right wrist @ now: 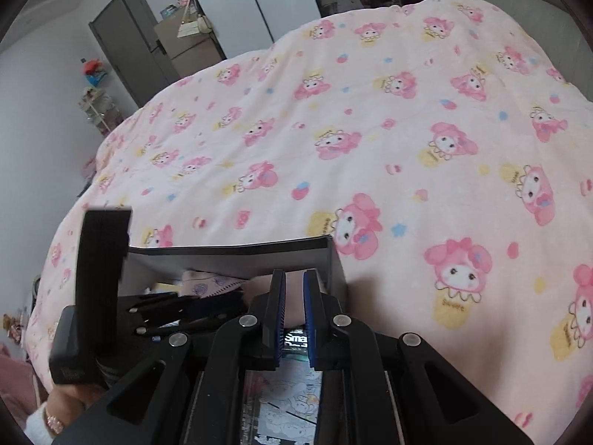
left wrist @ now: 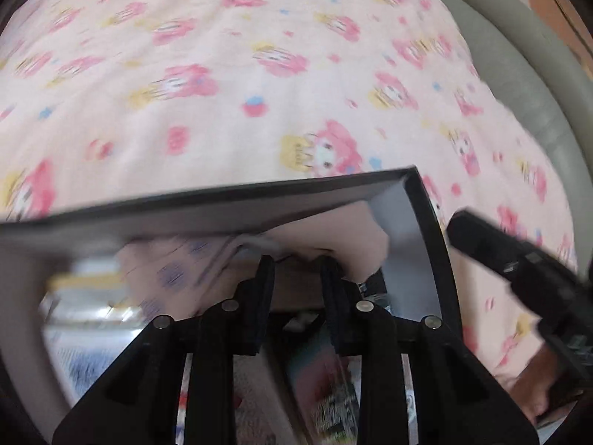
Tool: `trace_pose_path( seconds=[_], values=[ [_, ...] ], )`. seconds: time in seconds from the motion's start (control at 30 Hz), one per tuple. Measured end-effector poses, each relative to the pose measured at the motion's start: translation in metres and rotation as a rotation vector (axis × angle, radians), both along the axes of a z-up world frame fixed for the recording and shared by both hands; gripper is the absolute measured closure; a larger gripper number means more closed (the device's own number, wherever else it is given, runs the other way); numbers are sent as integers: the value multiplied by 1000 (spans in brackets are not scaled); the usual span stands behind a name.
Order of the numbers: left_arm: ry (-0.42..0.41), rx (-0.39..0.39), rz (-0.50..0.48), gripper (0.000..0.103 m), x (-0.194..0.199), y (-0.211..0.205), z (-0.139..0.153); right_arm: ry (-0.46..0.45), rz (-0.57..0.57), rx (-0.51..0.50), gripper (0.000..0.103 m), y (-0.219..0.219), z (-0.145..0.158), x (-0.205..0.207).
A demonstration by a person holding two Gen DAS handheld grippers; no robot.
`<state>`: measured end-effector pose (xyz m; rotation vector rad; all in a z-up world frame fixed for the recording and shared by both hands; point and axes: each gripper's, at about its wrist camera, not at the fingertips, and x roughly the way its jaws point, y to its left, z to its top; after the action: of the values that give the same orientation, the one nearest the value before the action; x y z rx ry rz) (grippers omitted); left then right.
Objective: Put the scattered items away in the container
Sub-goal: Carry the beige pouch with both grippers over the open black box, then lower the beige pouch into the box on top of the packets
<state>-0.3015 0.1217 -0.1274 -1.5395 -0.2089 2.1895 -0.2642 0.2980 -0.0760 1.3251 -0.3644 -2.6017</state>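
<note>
A black box with grey inner walls [left wrist: 418, 222] [right wrist: 229, 256] lies on the bed. It holds a pink cloth with purple prints [left wrist: 178, 270] [right wrist: 211, 282], a pale pink soft item [left wrist: 352, 230] and printed packets [left wrist: 326, 382] [right wrist: 292, 396]. My left gripper [left wrist: 298, 272] points down into the box; its jaws stand apart and nothing is pressed between them. My right gripper [right wrist: 294, 274] hovers over the box's right end with its blue pads [right wrist: 309, 319] nearly together and empty. The left gripper's housing [right wrist: 100, 259] shows at the box's left end.
A pink blanket with cartoon prints [right wrist: 370, 129] covers the bed around the box. A grey padded bed edge [left wrist: 519, 55] runs at the right. A person's hand with a white sleeve [right wrist: 55, 415] holds the left gripper. A dark door [right wrist: 126, 44] and a cabinet [right wrist: 189, 44] stand beyond the bed.
</note>
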Motion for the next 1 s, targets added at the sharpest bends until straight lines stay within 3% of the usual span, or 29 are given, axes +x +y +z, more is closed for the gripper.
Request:
trace_pose_path(
  seconds=[0.07,0.2,0.3,0.37,0.53,0.67,0.8,0.9,1.0],
  values=[
    [-2,62,82,78,14,-30,4,-30,26,-4,96,-5,-7,-3],
    [-72,21,191,79,18,-73,-7,-48,52,87,96,-21,-17,-2],
    [-135,-18,168,79,10,-74,-20,-104,120,32,96,-33,-27,-8],
    [-113,-47,147,79,5,-67,-21,-144,162,-26,96,-39,-35,-13],
    [-145,-29,106,79,-25,-46,-29,-191,176,4,96,-49,-53,-27],
    [-112,-38,97,79,-18,-40,-24,-179,180,30,96,-53,-57,-33],
    [-3,-33,297,79,6,-77,-2,-103,212,27,96,-58,-49,-27],
    [-39,-18,237,79,16,-74,-6,-77,190,41,96,-50,-43,-28],
    [-78,-47,157,79,12,-51,-19,-105,171,-35,96,-37,-45,-31]
  ],
)
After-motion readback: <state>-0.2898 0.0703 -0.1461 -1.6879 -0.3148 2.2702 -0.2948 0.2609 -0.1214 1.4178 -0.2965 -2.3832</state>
